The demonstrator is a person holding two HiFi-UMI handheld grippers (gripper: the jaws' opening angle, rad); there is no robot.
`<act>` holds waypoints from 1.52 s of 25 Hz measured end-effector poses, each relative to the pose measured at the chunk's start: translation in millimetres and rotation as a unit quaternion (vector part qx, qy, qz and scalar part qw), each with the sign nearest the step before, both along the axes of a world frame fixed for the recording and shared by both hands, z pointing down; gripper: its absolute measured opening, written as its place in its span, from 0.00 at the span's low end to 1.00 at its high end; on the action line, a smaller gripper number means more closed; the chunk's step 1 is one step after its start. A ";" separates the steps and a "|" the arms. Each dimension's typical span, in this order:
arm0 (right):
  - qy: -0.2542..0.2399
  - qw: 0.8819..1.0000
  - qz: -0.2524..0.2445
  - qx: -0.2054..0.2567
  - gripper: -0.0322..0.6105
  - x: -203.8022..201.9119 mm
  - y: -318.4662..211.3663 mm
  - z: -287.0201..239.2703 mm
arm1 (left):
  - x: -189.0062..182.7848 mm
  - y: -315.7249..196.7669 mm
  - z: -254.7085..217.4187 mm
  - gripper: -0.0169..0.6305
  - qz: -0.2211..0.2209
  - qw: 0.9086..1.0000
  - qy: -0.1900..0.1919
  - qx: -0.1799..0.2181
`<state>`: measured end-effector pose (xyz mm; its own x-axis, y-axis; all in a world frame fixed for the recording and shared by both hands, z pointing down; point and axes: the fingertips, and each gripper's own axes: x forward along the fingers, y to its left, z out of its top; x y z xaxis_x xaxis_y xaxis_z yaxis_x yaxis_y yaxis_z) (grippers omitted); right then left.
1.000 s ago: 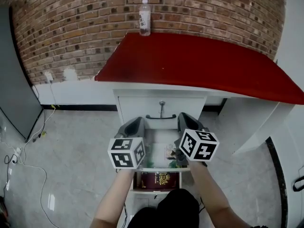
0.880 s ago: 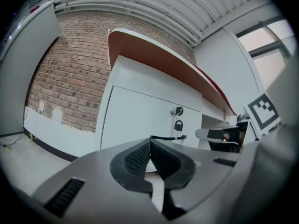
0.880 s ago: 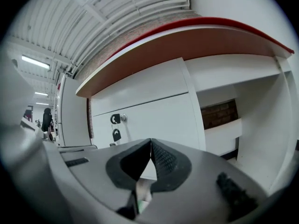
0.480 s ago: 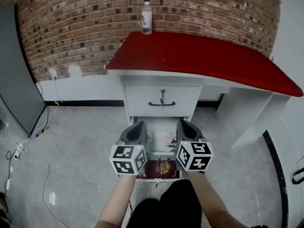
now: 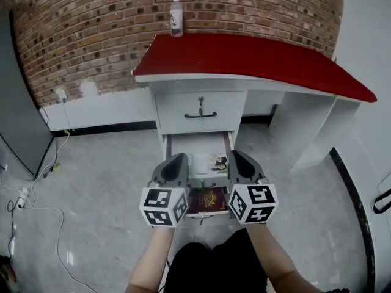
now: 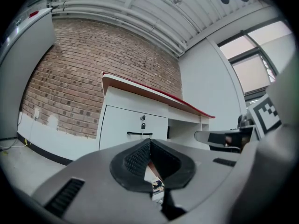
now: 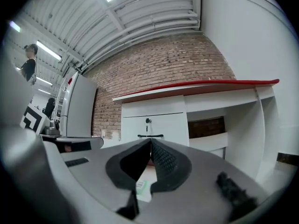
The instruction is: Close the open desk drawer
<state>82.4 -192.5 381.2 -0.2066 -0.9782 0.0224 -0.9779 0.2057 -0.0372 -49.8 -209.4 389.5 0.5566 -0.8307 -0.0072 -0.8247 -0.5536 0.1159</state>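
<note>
The white desk with a red top [image 5: 263,57] has a closed upper drawer [image 5: 200,112] and, below it, an open drawer [image 5: 167,150] pulled far out. Inside lie printed papers [image 5: 211,162] and a dark red booklet [image 5: 208,199]. My left gripper [image 5: 178,159] and right gripper [image 5: 235,156] hover side by side over the drawer's front half, one above each side wall. Both are shut on nothing, as the left gripper [image 6: 149,143] and right gripper [image 7: 150,143] show in their own views. The upper drawer's handle [image 6: 139,133] lies ahead of the jaws.
A plastic bottle [image 5: 176,17] stands at the back of the desk top against the brick wall. A grey cabinet [image 5: 18,121] stands at the left, with cables [image 5: 24,194] on the floor. The desk's knee space [image 5: 263,112] is to the right of the drawers.
The head view has pulled back from the desk. Both grippers have drawn back from near the upper drawer to above the open drawer's front half, and more of the open drawer shows.
</note>
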 end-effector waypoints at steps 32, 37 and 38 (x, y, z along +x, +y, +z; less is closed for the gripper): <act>-0.022 1.000 0.018 0.001 0.07 -19.3 46.2 15.7 | -22.0 43.4 23.8 0.04 -0.018 1.000 -0.014 -0.012; -0.019 0.998 0.055 -0.007 0.07 13.1 39.3 33.5 | -22.3 41.5 42.8 0.04 -0.023 0.999 -0.018 -0.021; -0.021 0.998 0.061 -0.012 0.07 18.4 37.9 39.5 | -21.7 40.7 48.0 0.04 -0.023 0.999 -0.018 -0.025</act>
